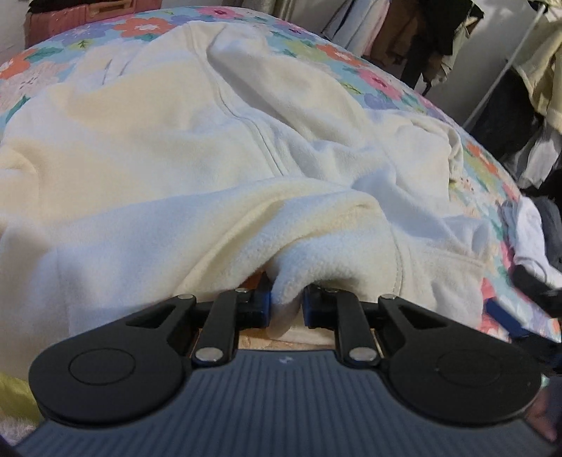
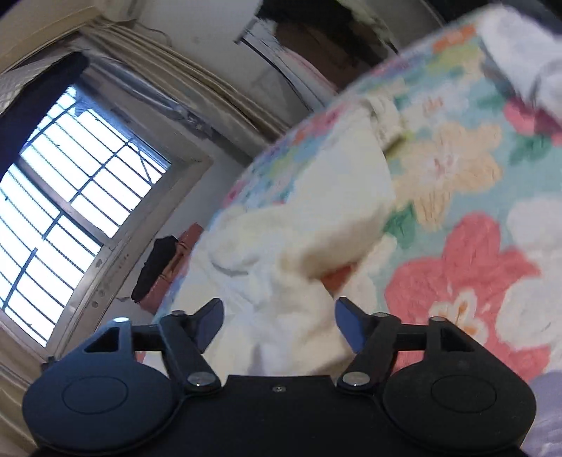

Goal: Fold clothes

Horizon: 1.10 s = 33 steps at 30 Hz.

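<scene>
A cream fleece sweatshirt (image 1: 182, 147) lies spread over a floral bedspread (image 1: 383, 88). My left gripper (image 1: 286, 302) is shut on a thick fold of the fleece at its near edge, the cloth bunched between the blue pads. In the right wrist view the same cream fleece (image 2: 309, 225) lies on the floral bedspread (image 2: 467, 267), with one part running away toward a cuff. My right gripper (image 2: 279, 318) is open, its fingers apart on either side of the near fleece, and it holds nothing. This view is tilted and blurred.
Dark and white clothes (image 1: 534, 242) are piled at the bed's right edge. A clothes rack (image 1: 498, 70) with hanging garments stands behind on the right. A pink crate (image 1: 70, 17) sits behind the bed. A barred window (image 2: 70, 197) is on the left wall.
</scene>
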### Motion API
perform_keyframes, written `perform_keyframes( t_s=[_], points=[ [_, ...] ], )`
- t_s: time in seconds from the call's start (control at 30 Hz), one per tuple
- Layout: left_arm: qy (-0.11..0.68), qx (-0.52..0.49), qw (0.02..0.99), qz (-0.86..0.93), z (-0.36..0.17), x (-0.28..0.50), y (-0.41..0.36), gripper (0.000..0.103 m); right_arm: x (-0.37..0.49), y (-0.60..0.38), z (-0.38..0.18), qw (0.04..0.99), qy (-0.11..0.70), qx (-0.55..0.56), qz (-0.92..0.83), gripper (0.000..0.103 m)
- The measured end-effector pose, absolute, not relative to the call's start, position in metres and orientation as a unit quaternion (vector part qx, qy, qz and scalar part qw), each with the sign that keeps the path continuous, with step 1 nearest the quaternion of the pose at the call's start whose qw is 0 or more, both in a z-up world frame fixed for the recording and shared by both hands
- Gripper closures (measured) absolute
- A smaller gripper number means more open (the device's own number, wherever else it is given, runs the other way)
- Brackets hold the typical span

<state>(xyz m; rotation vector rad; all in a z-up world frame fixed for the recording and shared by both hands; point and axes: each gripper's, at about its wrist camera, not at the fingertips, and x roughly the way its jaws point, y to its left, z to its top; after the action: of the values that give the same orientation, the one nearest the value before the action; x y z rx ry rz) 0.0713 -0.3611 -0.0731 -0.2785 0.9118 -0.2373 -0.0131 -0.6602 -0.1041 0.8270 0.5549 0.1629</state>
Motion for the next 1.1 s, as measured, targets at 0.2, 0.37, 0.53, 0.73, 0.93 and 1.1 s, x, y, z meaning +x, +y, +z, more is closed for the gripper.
perform_keyframes(
  t_s=[0.2,0.37,0.53,0.73,0.93,1.1],
  points=[
    [0.431,-0.111,0.888,-0.117,-0.071,0.069,-0.365,0.091,-0.016,-0.631,-0.155,0.878,0.259,0.402,0.028,0.02],
    [0.413,-0.083,0.901,-0.106,-0.063,0.061,-0.371,0.091,0.008,-0.63,-0.141,0.875,0.278,0.394,0.042,0.064],
    [0.381,-0.088,0.914,-0.108,-0.021,0.041,-0.364,0.091,0.008,-0.634,-0.057,0.885,0.262,0.37,0.109,0.084],
    [0.356,-0.103,0.916,-0.152,0.056,-0.004,-0.37,0.091,-0.054,-0.63,0.05,0.939,0.205,0.255,0.11,0.097],
    [0.489,-0.086,0.845,-0.201,-0.004,-0.006,-0.422,0.089,-0.08,-0.64,-0.018,0.942,0.268,0.196,-0.046,0.097],
    [0.519,-0.021,0.834,-0.187,-0.044,-0.014,-0.449,0.087,-0.082,-0.646,-0.075,0.93,0.297,0.202,-0.082,0.098]
  ],
)
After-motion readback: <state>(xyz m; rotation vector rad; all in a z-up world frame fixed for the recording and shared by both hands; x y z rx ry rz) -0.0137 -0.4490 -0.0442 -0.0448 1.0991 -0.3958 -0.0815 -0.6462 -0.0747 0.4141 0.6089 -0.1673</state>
